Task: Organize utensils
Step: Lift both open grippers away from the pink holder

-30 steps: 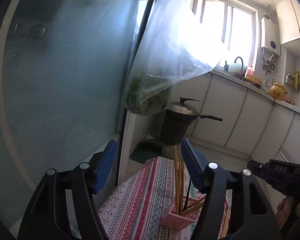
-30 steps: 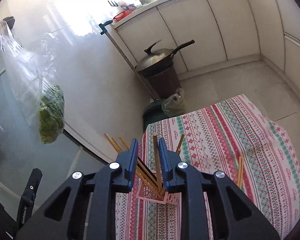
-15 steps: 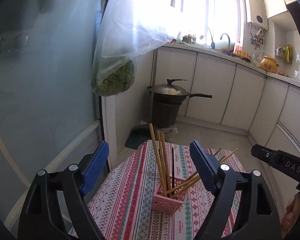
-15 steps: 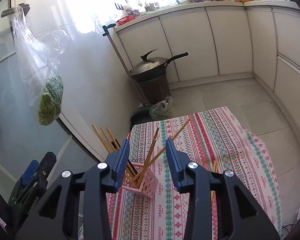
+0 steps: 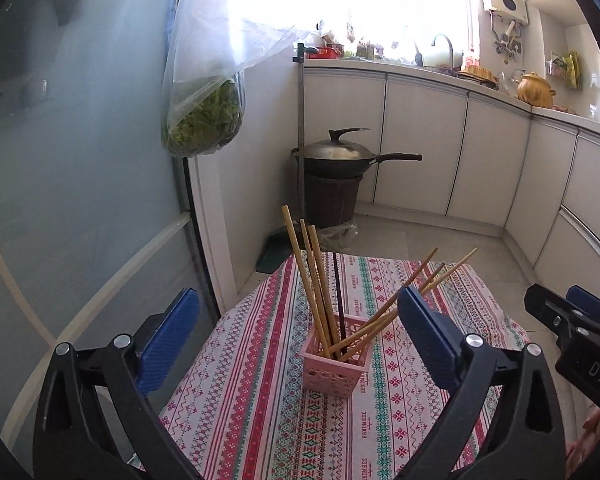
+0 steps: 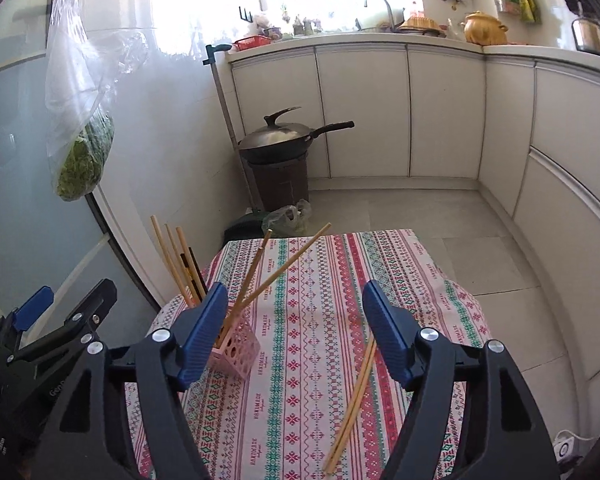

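A pink perforated holder [image 5: 336,364] [image 6: 236,348] stands on the patterned tablecloth [image 5: 260,400] [image 6: 312,288] with several wooden chopsticks [image 5: 312,280] [image 6: 260,284] leaning out of it. A loose pair of chopsticks [image 6: 354,400] lies flat on the cloth, right of the holder. My left gripper [image 5: 296,344] hangs above and in front of the holder, its jaws opening wide with nothing pressed between them. My right gripper [image 6: 292,332] is also opening, empty, with the holder behind its left finger and the loose pair below its right finger.
A lidded wok [image 5: 336,156] [image 6: 276,140] sits on a dark bin on the floor. A bag of greens [image 5: 204,120] [image 6: 84,160] hangs by the glass door on the left. White cabinets [image 6: 440,112] line the back and right. The right gripper's body [image 5: 580,340] shows at the left view's right edge.
Both grippers have drawn back from the holder and spread their jaws. The chopstick that stood between the right fingers now leans in the holder.
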